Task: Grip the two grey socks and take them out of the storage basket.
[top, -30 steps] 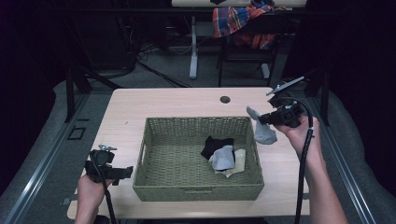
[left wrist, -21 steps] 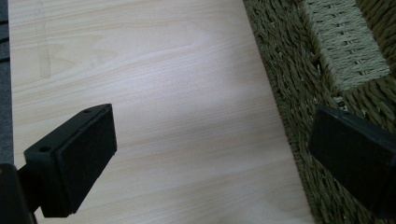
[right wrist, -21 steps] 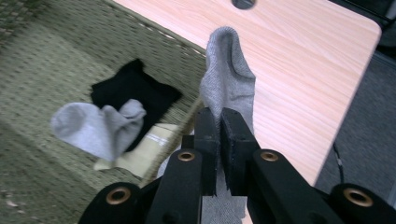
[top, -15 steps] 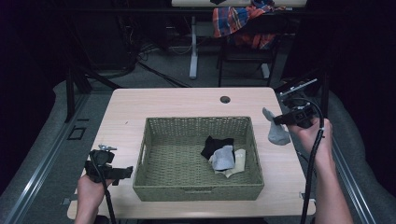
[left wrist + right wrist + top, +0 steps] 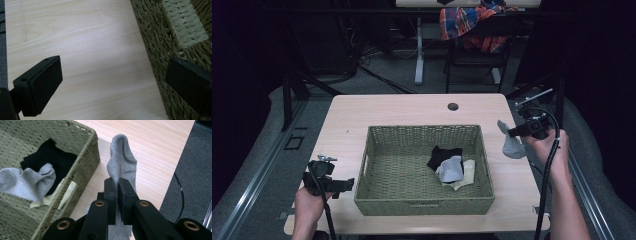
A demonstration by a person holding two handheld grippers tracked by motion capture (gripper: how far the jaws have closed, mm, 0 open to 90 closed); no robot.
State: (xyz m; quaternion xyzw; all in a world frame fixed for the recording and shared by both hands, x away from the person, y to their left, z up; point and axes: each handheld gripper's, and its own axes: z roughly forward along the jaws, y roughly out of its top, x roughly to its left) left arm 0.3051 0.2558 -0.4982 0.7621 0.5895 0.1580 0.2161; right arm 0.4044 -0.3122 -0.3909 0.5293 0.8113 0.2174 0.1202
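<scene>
Since a second ago the right tool (image 5: 512, 132) has carried its grey sock (image 5: 511, 145) outward, from just beside the basket's (image 5: 422, 205) far right corner to a spot over the desk's (image 5: 402, 110) right edge strip, apart from the basket wall. The left tool (image 5: 346, 184) has stayed put near the basket's left front corner.

The right tool's jaws are pressed together on the sock (image 5: 122, 162), pinching it partway along so that one end stands up past the jaws and the rest hangs below. The left tool (image 5: 112, 85) is spread wide and holds nothing; one jaw lies over bare desk (image 5: 82, 45), the other over the basket's woven side (image 5: 155, 45).

In the basket lie a black sock (image 5: 47, 155), another grey one (image 5: 25, 182) and a pale one (image 5: 65, 192), heaped together.

No writing is legible.
</scene>
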